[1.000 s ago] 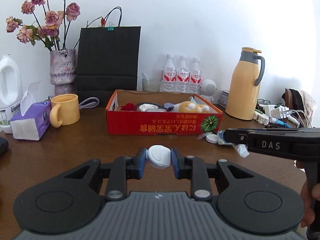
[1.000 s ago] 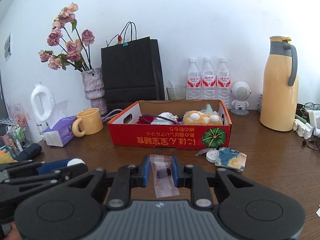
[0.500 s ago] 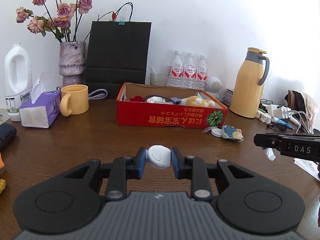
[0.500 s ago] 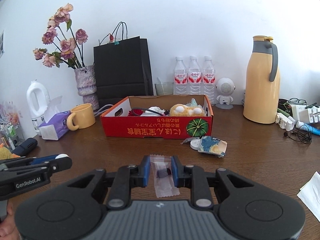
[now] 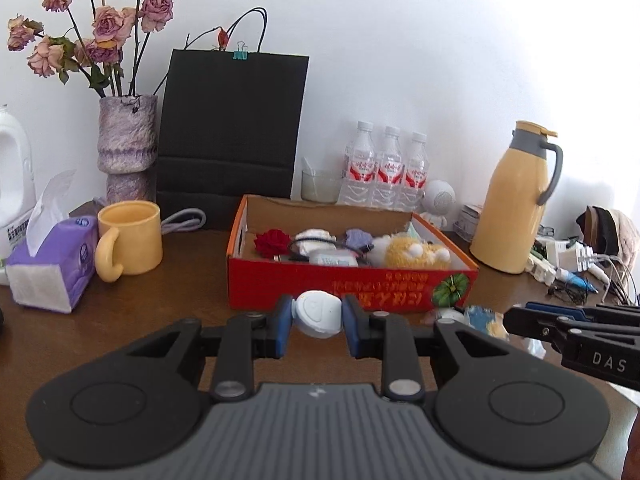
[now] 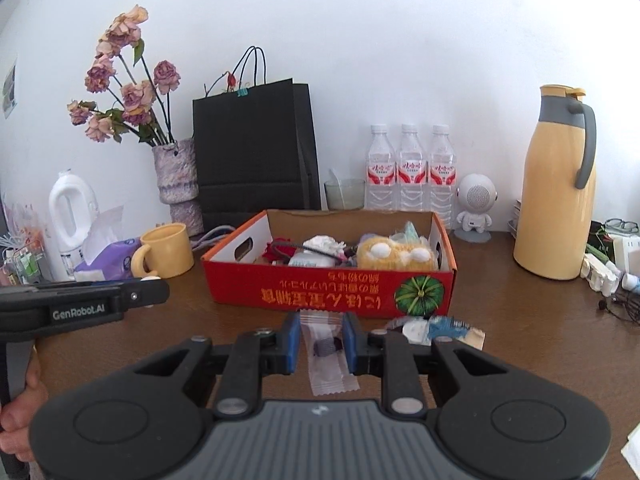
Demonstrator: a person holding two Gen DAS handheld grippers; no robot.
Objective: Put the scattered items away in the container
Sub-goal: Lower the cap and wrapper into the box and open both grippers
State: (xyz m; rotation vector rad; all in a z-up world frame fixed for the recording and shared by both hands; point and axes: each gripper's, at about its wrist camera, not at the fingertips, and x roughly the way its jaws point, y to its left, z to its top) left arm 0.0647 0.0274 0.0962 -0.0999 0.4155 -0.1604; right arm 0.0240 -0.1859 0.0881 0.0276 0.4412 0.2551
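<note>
A red cardboard box point(image 5: 352, 288) point(image 6: 328, 292) stands mid-table, holding a yellow plush point(image 5: 416, 254) point(image 6: 394, 256), a red flower point(image 5: 272, 242) and other small items. My left gripper point(image 5: 316, 316) is shut on a white rounded plastic piece point(image 5: 318, 314), just short of the box's front wall. My right gripper point(image 6: 322, 340) is shut on a clear wrapped candy point(image 6: 326, 354), also in front of the box. A blue-and-yellow packet point(image 6: 448, 328) point(image 5: 486, 318) and a white cap point(image 6: 414, 330) lie on the table by the box's right front corner.
Behind the box stand a black paper bag point(image 5: 232, 132), three water bottles point(image 5: 384, 172) and a glass point(image 5: 320, 186). A yellow mug point(image 5: 130, 244), tissue pack point(image 5: 52, 264) and vase point(image 5: 126, 144) are left; a yellow thermos point(image 5: 516, 200) and cables point(image 5: 580, 268) are right.
Both grippers have moved closer to the red box, which now looks larger, and have risen slightly. Each keeps hold of its item.
</note>
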